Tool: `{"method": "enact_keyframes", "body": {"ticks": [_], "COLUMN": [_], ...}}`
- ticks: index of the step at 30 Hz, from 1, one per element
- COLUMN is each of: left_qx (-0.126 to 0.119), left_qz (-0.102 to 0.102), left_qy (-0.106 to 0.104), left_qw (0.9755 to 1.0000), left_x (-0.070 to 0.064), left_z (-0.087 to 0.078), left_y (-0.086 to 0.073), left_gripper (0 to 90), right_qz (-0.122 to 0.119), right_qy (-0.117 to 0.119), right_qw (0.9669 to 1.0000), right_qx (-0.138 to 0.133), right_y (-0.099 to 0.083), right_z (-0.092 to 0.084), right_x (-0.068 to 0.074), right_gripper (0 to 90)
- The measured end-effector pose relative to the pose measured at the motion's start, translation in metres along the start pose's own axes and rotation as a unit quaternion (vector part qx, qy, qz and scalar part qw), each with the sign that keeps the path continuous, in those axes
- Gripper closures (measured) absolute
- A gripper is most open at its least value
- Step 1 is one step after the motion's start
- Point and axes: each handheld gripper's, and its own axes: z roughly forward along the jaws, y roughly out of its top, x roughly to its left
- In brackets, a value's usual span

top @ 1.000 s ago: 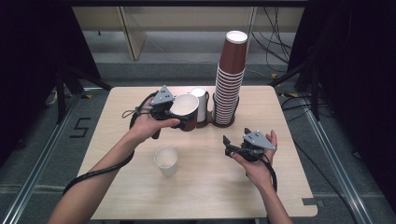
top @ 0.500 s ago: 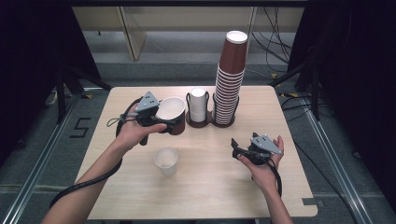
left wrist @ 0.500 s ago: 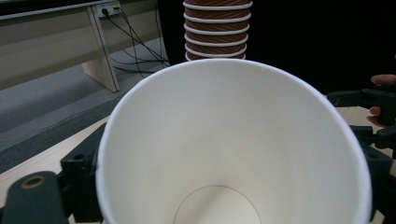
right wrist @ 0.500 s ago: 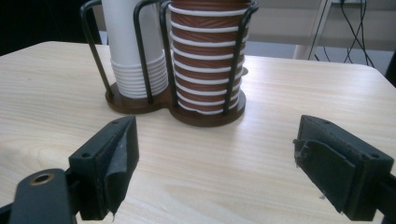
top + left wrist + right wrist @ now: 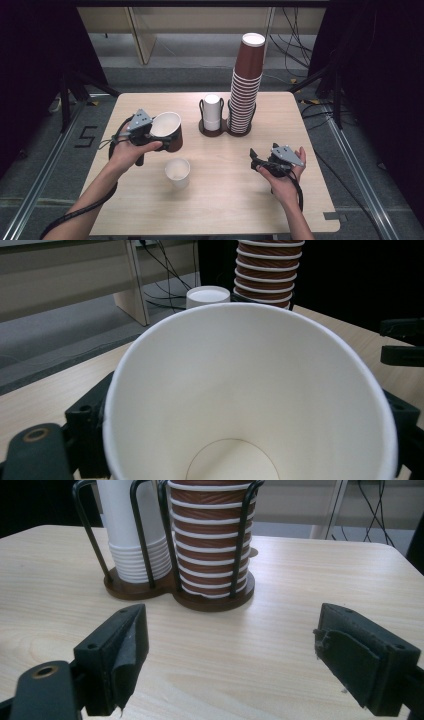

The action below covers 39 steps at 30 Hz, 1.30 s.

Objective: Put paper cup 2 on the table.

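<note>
My left gripper (image 5: 159,136) is shut on a brown paper cup (image 5: 167,131), held above the left half of the table with its white mouth up; the cup's white inside (image 5: 240,405) sits between the jaws in the left gripper view. A small white cup (image 5: 177,171) stands upright on the table just below it. A wire holder (image 5: 220,131) at the back holds a short stack of white cups (image 5: 212,112) and a tall stack of brown cups (image 5: 246,82). My right gripper (image 5: 256,159) hovers open at the right, its jaws wide apart, facing the holder (image 5: 215,599).
The wooden table (image 5: 220,210) has bare surface in front and at the right. Dark stands and cables surround it on the floor beyond the far edge.
My left gripper carried the brown cup away from the holder, leftward and toward me, over the small white cup. My right gripper drifted slightly right and nearer.
</note>
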Motion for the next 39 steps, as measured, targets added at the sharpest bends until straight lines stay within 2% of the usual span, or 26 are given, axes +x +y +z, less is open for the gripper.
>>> {"method": "enact_keyframes", "body": {"ticks": [1, 2, 3, 6, 7, 8, 11, 12, 13, 15, 16, 17, 20, 24, 28, 29, 33, 34, 38, 39], "left_qx": [0.002, 0.005, 0.005, 0.007, 0.008, 0.010, 0.015, 0.015, 0.018, 0.017, 0.018, 0.023, 0.021, 0.029, 0.029, 0.025, 0.025, 0.025, 0.033, 0.035], "left_qz": [0.000, -0.002, -0.004, -0.010, -0.013, -0.014, -0.017, -0.016, -0.016, -0.020, -0.020, -0.020, -0.023, -0.025, -0.037, -0.040, -0.042, -0.042, -0.046, -0.047], "left_qy": [0.004, 0.007, 0.010, 0.021, 0.024, 0.027, 0.029, 0.030, 0.032, 0.033, 0.035, 0.037, 0.036, 0.049, 0.048, 0.045, 0.045, 0.045, 0.047, 0.047], "left_qw": [1.0000, 1.0000, 0.9999, 0.9997, 0.9996, 0.9995, 0.9993, 0.9993, 0.9992, 0.9991, 0.9990, 0.9988, 0.9989, 0.9981, 0.9977, 0.9979, 0.9978, 0.9978, 0.9973, 0.9972], "left_x": [0.001, 0.003, 0.005, 0.011, 0.012, 0.012, 0.012, 0.012, 0.011, 0.011, 0.010, 0.010, 0.009, 0.007, 0.006, 0.005, 0.003, 0.003, 0.001, 0.000], "left_z": [-0.003, -0.006, -0.009, -0.017, -0.020, -0.022, -0.026, -0.026, -0.028, -0.029, -0.029, -0.031, -0.032, -0.036, -0.036, -0.036, -0.036, -0.036, -0.036, -0.036], "left_y": [-0.003, -0.005, -0.008, -0.016, -0.019, -0.021, -0.030, -0.034, -0.036, -0.042, -0.045, -0.048, -0.054, -0.066, -0.075, -0.077, -0.083, -0.083, -0.091, -0.094], "left_gripper": [12.5, 12.5, 12.5, 12.5, 12.5, 12.5, 12.5, 12.5, 12.5, 12.5, 12.4, 12.5, 12.4, 12.3, 12.3, 12.3, 12.2, 12.2, 12.0, 12.0], "right_qz": [0.000, 0.014, -0.002, 0.004, 0.017, 0.013, 0.012, -0.001, 0.005, -0.003, 0.007, 0.001, -0.005, 0.000, -0.001, 0.012, 0.003, -0.004, -0.001, 0.006], "right_qy": [-0.003, -0.005, -0.003, -0.007, -0.004, 0.000, -0.004, -0.011, -0.008, -0.007, -0.002, -0.002, -0.006, -0.013, -0.010, -0.011, -0.005, -0.010, -0.008, -0.005], "right_qw": [1.0000, 0.9999, 1.0000, 0.9999, 0.9998, 0.9999, 0.9999, 0.9999, 1.0000, 1.0000, 1.0000, 1.0000, 1.0000, 0.9999, 0.9999, 0.9998, 0.9999, 0.9999, 0.9999, 0.9999], "right_qx": [-0.001, 0.000, -0.001, 0.006, 0.002, -0.003, -0.003, 0.001, 0.000, 0.002, 0.002, 0.001, 0.002, 0.002, 0.003, 0.014, 0.011, 0.012, 0.014, 0.015], "right_y": [0.000, -0.001, -0.001, -0.001, -0.001, -0.002, -0.002, -0.002, -0.003, -0.003, -0.004, -0.004, -0.005, -0.006, -0.006, -0.006, -0.007, -0.007, -0.008, -0.008], "right_z": [-0.001, -0.001, -0.001, -0.003, -0.003, -0.002, -0.002, -0.002, -0.002, -0.002, -0.001, -0.001, -0.001, -0.001, -0.001, -0.002, -0.001, -0.001, -0.001, -0.001], "right_x": [-0.001, 0.001, -0.002, -0.002, 0.000, -0.001, -0.001, -0.003, -0.002, -0.003, -0.002, -0.002, -0.003, -0.002, -0.002, 0.000, -0.001, -0.002, -0.001, 0.000], "right_gripper": [15.0, 15.0, 15.0, 15.1, 15.1, 15.2, 15.2, 15.2, 15.2, 15.2, 15.2, 15.3, 15.3, 15.4, 15.4, 15.4, 15.4, 15.4, 15.5, 15.5]}}
